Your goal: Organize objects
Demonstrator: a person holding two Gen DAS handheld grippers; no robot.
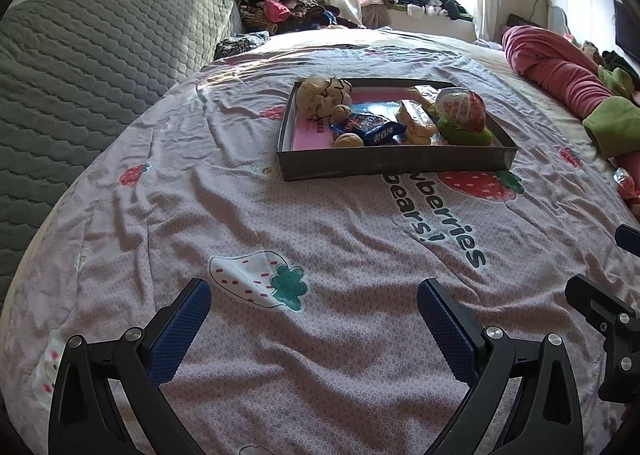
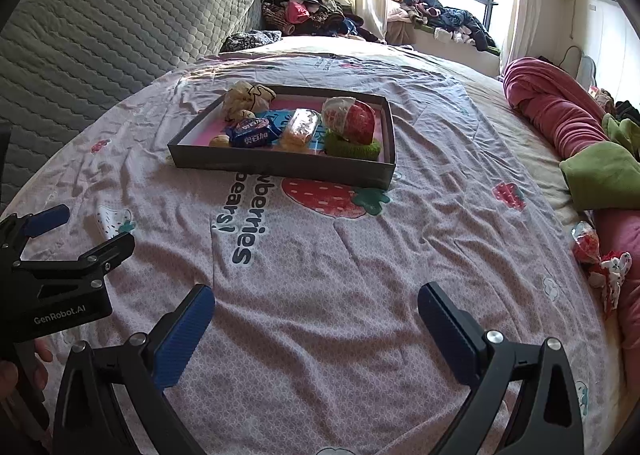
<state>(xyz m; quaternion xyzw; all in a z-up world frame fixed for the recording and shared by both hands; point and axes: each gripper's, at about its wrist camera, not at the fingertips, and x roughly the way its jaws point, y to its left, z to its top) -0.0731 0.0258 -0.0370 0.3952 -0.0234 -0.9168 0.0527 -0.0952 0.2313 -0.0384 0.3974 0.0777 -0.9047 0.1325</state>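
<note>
Hovering low over the bedspread [image 1: 320, 215], the left claw [image 1: 314, 319] and the right claw [image 2: 316, 321] both stand wide apart with nothing between their blue pads, well short of the tray [image 2: 280, 165] that sits further up the bed. The tray looks nearly full, so the step in hand is probably either finishing or fetching a last stray thing; a small red-and-clear wrapped packet [image 2: 586, 243] lies at the right edge of the bed beside the pink blanket [image 2: 560, 115], outside the tray. To do it well, the right claw should come at that packet from above, pinch its crinkly wrap gently, and set it in the bare pink corner near the front left. Inside the tray are a cream cloth pouch [image 1: 324, 95], two walnuts [image 1: 348, 140], a blue snack packet [image 1: 370, 125], a wrapped cake [image 1: 414, 121], and a red-and-white ball [image 1: 460, 109] resting on a green ring [image 1: 460, 137].
</note>
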